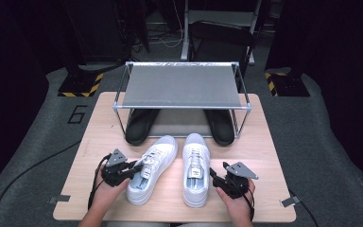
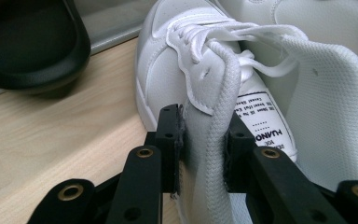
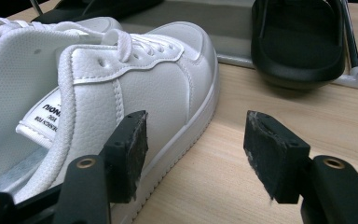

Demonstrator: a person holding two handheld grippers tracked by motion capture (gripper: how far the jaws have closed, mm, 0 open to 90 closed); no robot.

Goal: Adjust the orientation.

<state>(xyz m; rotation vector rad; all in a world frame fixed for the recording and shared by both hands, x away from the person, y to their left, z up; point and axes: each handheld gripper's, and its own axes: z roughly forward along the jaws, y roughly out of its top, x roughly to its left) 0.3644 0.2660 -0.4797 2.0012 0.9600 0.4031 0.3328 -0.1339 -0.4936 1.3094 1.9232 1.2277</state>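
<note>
Two white sneakers lie side by side on the wooden table (image 1: 264, 156), toes toward the rack. My left gripper (image 1: 136, 166) is shut on the left sneaker (image 1: 153, 168); in the left gripper view its jaws (image 2: 204, 154) pinch the padded collar wall of that shoe (image 2: 177, 60). At the outer side of the right sneaker (image 1: 196, 168), my right gripper (image 1: 213, 174) stands open. In the right gripper view (image 3: 196, 154), one jaw is close to that shoe's side (image 3: 158, 84) and the other hangs over bare table; nothing is between them.
A metal rack with a grey shelf (image 1: 182, 87) stands at the back of the table. Two black slippers (image 1: 139, 125) (image 1: 221, 125) sit under it, just beyond the sneakers' toes. A rack leg (image 3: 354, 70) stands beside the right slipper (image 3: 298, 42).
</note>
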